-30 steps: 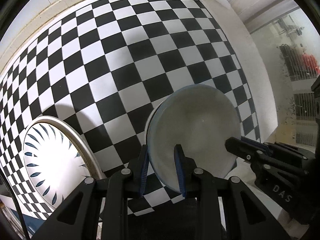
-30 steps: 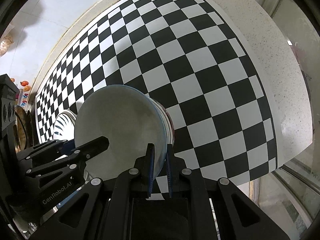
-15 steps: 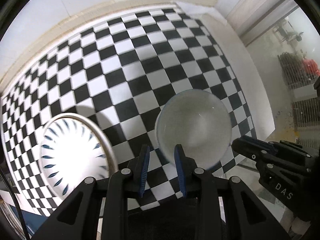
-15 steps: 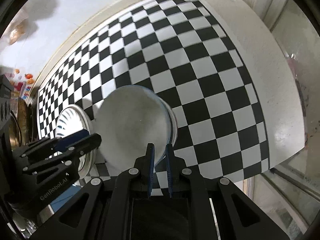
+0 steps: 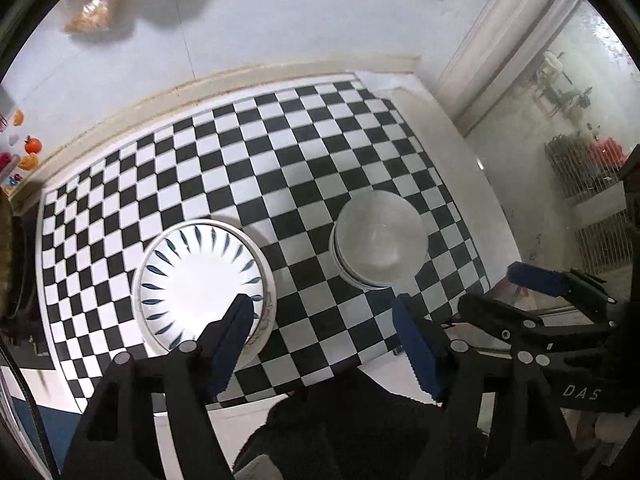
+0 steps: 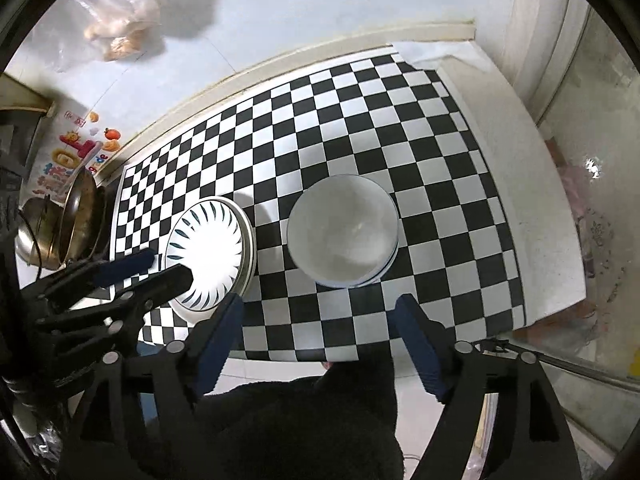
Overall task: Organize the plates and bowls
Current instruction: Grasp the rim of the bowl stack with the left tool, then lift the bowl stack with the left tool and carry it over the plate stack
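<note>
A stack of white bowls (image 5: 379,245) (image 6: 343,231) stands on the checkered mat (image 5: 256,168) (image 6: 440,208). To its left lies a stack of plates (image 5: 202,284) (image 6: 210,252), the top one white with blue leaf marks. My left gripper (image 5: 324,316) is open and empty, raised above the mat's near edge between plates and bowls. My right gripper (image 6: 320,316) is open and empty, raised just near the bowls. Each gripper shows in the other's view, the right one (image 5: 516,288) at the right and the left one (image 6: 160,268) over the plates' left side.
The wall (image 5: 240,20) runs behind the mat, with a hanging plastic bag of food (image 6: 120,36). Metal pots (image 6: 60,224) stand left of the mat. A white counter strip (image 6: 520,184) and a glass door (image 5: 580,140) lie to the right.
Both grippers have opened, let go of the bowl and pulled back and up. The bowl now rests on the bowl stack. More of the wall and room shows.
</note>
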Demonstrator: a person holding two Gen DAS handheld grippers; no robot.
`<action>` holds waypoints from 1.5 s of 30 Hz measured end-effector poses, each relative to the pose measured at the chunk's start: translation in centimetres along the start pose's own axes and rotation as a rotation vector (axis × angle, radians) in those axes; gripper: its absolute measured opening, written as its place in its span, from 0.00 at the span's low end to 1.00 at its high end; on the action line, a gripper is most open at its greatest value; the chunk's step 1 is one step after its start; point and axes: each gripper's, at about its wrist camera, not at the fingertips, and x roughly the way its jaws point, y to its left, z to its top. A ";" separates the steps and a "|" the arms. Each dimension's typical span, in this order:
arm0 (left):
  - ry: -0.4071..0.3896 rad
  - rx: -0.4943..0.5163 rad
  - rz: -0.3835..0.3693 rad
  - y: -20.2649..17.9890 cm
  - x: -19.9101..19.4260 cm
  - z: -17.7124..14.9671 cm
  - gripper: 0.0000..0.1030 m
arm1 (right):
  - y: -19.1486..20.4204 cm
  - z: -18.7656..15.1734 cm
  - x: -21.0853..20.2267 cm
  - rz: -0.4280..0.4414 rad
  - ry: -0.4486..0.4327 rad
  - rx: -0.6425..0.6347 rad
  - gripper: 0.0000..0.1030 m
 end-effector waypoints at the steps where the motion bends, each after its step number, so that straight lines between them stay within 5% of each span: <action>1: -0.009 0.005 -0.002 0.0 -0.4 -0.2 0.73 | 0.2 -0.2 -0.4 -0.013 -0.011 -0.004 0.81; 15: -0.075 0.051 -0.058 -1.6 -5.1 -2.1 0.78 | 1.3 -3.3 -7.9 -0.128 -0.148 -0.030 0.83; 28: -0.053 0.024 -0.038 -1.3 -3.2 -0.7 0.78 | -1.0 -2.6 -7.5 -0.032 -0.186 0.035 0.83; 35: 0.026 -0.075 -0.087 0.5 3.0 2.6 0.78 | -4.6 0.1 -2.1 0.130 -0.197 0.130 0.91; 45: 0.297 -0.219 -0.204 2.5 16.4 6.1 0.76 | -10.7 3.9 12.9 0.208 0.056 0.260 0.91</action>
